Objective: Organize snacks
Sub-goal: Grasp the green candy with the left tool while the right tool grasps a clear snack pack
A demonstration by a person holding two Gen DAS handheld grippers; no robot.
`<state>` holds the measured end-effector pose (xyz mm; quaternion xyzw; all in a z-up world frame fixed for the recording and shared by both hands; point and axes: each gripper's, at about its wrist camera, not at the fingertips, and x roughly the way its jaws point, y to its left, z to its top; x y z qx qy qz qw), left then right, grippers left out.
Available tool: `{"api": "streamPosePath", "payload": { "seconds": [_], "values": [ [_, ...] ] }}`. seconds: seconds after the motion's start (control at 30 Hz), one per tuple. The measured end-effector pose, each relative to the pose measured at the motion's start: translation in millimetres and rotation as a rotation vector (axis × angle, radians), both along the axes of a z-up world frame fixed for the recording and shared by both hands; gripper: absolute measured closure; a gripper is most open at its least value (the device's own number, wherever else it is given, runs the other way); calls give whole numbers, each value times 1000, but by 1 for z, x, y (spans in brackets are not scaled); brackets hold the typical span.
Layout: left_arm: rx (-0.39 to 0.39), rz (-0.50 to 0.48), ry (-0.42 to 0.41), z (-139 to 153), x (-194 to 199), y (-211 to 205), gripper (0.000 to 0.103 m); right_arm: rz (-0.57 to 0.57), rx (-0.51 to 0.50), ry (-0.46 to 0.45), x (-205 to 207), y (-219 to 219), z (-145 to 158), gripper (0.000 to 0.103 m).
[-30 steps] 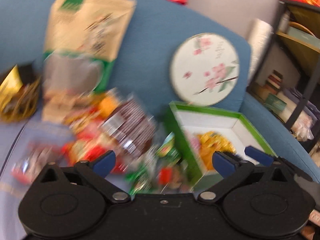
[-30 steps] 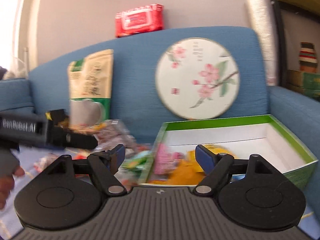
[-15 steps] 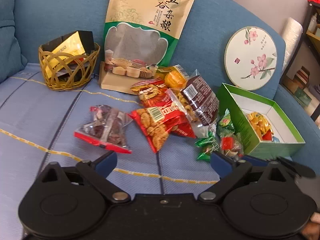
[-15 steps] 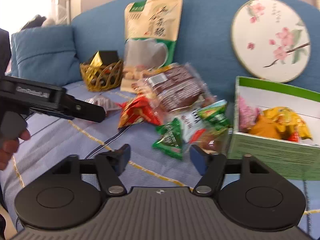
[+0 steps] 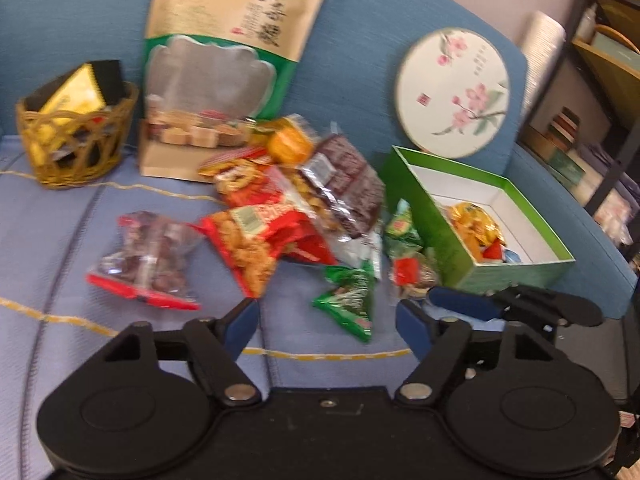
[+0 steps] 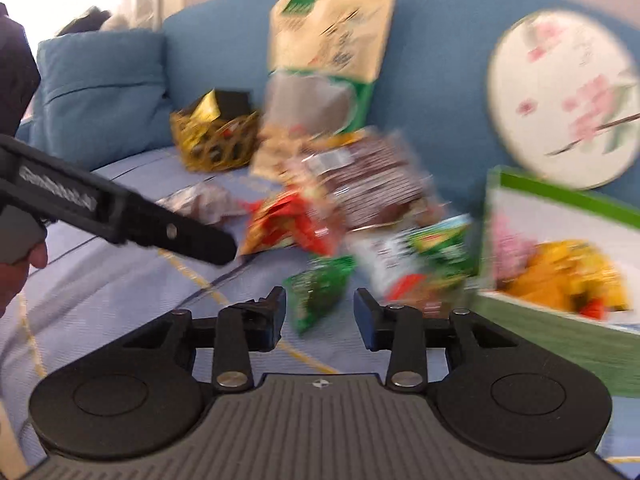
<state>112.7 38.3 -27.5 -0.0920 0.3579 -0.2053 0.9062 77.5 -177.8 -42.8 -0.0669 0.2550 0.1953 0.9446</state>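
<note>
Between the blue pads of the right gripper (image 6: 320, 314), low in its own view, sits the near corner of a small green packet (image 6: 318, 290) lying on the blue sofa seat (image 6: 120, 280). The jaws are closing, far narrower than half a second ago, but the pads do not yet press the wrapper as far as the blurred picture shows. Half a second back that packet lay well ahead of the fingers; now it reaches in between them.

Ahead of the left gripper (image 5: 328, 324), the same green packet (image 5: 348, 300) lies just beyond and slightly right of centre, apart from both pads. These jaws are also closing, a little narrower than before, with nothing between them. The red packet of fried snacks (image 5: 260, 240) is ahead and left of them, and the clear bag with red edges (image 5: 144, 260) is further left. The snack pile has drawn nearer and larger in this view than it was half a second ago.

To the right of both tools stands the green box (image 5: 452, 240), open, with yellow-wrapped snacks (image 5: 474, 224) inside. Far ahead on the left, the wicker basket (image 5: 76, 148) stands against the sofa back, beside the tall grain pouch (image 5: 236, 60). The left tool's black finger crosses the right view's left side, with a hand (image 6: 20, 264) at its trigger.
</note>
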Motion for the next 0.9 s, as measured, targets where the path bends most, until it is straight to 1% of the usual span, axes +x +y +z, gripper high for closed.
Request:
{"api": "streamPosePath", "payload": {
  "seconds": [0.03,0.13,0.23,0.27,0.3,0.33,0.4,0.43,0.53,0.6,0.63,0.7,0.73,0.77,0.83,0.87,0.9],
  "values": [
    [-4,-9,2,-1,3,-4,19,-20,-12,1,0,-4,-1,39],
    [6,-26,-12,-5,12,-21,19,-73,-3,13,5,-15,-2,39],
    [41,-27,-28,-12,25,-37,20,-83,24,26,6,-21,-5,39],
    [48,-29,-25,-15,29,-42,27,-79,17,26,6,-20,-6,39],
    [52,-33,-15,-20,33,-45,31,-77,7,21,7,-17,-7,39],
    [55,-39,-2,-24,37,-48,34,-78,-2,11,6,-15,-8,39],
    [76,-43,28,-34,43,-50,36,-66,-11,-13,8,-11,-10,39],
    [76,-40,22,-37,43,-48,36,-57,-17,-25,10,-9,-11,39],
    [34,-26,39,-34,35,-35,42,-54,-72,-94,16,0,-13,39],
    [39,-29,31,-29,24,-27,43,-58,-103,-137,23,8,-16,34],
    [51,-35,22,-26,18,-24,46,-64,-122,-138,28,11,-19,32],
    [71,-42,17,-23,10,-18,47,-86,-160,-96,34,14,-26,25],
    [78,-40,22,-22,7,-15,50,-86,-171,-96,33,14,-26,25],
    [78,-36,26,-21,5,-11,55,-63,-152,-86,30,13,-23,24],
    [72,-26,31,-20,3,-7,56,-16,-42,-40,25,4,-13,24],
    [71,-22,31,-19,2,-5,55,-4,2,-26,21,-1,-8,28],
    [67,-19,27,-18,-1,-2,55,0,38,-25,18,-5,-4,31]
  ]
}}
